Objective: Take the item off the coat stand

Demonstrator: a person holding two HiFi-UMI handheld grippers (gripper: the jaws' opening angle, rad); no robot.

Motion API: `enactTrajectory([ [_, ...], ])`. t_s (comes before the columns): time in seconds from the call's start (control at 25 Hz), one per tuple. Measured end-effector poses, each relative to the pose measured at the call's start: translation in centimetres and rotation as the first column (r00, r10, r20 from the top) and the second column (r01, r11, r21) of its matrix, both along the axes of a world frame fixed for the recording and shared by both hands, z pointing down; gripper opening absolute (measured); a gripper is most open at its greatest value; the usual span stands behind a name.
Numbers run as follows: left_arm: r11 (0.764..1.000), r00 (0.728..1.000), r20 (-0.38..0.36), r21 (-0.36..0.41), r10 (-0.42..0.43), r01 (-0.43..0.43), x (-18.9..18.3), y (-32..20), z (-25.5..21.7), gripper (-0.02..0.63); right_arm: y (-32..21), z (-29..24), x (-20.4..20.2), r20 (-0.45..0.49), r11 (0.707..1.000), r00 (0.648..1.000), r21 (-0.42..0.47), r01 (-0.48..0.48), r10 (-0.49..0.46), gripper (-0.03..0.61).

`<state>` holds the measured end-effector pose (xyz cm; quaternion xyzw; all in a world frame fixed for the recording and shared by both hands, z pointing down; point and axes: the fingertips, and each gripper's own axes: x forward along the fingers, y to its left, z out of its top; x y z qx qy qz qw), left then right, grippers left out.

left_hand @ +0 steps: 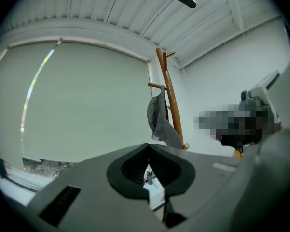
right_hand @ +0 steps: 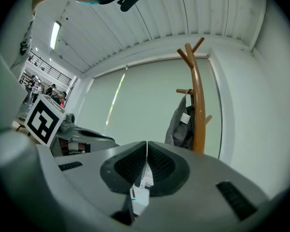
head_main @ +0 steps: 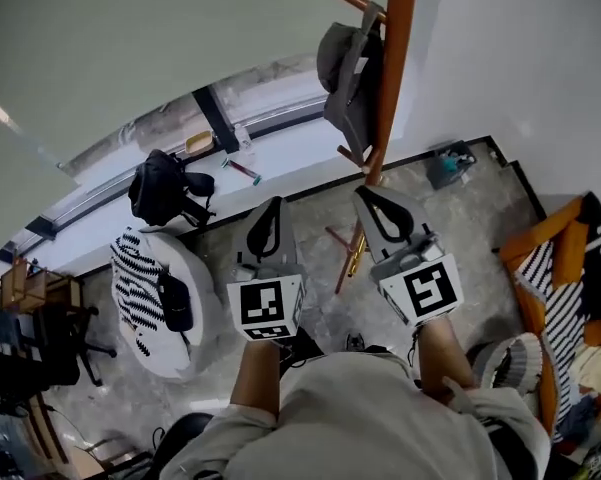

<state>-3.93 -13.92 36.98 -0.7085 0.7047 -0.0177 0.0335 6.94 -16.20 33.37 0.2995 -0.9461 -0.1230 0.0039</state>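
A grey cap [head_main: 345,73] hangs on a peg of the wooden coat stand [head_main: 395,68] at the top of the head view. Both grippers are held up side by side below it, apart from it. My left gripper [head_main: 273,206] is shut with nothing between its pads. My right gripper [head_main: 364,196] is shut and empty too, and it is the closer one to the pole. The left gripper view shows the cap [left_hand: 159,120] and the stand [left_hand: 170,100] ahead, above the closed jaws. In the right gripper view the cap [right_hand: 181,124] hangs left of the pole [right_hand: 198,100].
A round white table [head_main: 205,318] with a striped cloth and a black item stands at lower left. A black bag [head_main: 160,188] sits on the window ledge. An orange chair [head_main: 540,233] with striped fabric is at the right. A wall runs right behind the stand.
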Motion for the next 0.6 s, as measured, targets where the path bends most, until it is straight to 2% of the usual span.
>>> enactTrajectory([
  [0.12,0.995,0.995,0.005,-0.007,0.104,-0.104,-1.1,-3.9,0.5,0.011,-1.9,0.6,-1.2,-0.036,0.995,0.995,-0.020,-0.093,0.093,0.006],
  [0.28,0.975,0.975,-0.003,-0.019,0.222,-0.222,-3.6,-8.2,0.8,0.011,-4.0,1.0,-3.6,-0.060,0.976,0.975,-0.025,-0.218,0.216,0.006],
  [0.48,0.932,0.932,-0.010,-0.026,0.362,-0.362,-5.3,-11.9,0.9,0.011,-6.4,1.5,-4.6,-0.031,0.920,0.924,-0.093,-0.382,0.381,0.006],
  [0.6,0.903,0.904,-0.022,-0.039,0.427,-0.428,-5.9,-13.1,1.6,0.011,-6.7,1.7,-4.1,-0.026,0.873,0.880,-0.110,-0.475,0.475,0.006],
])
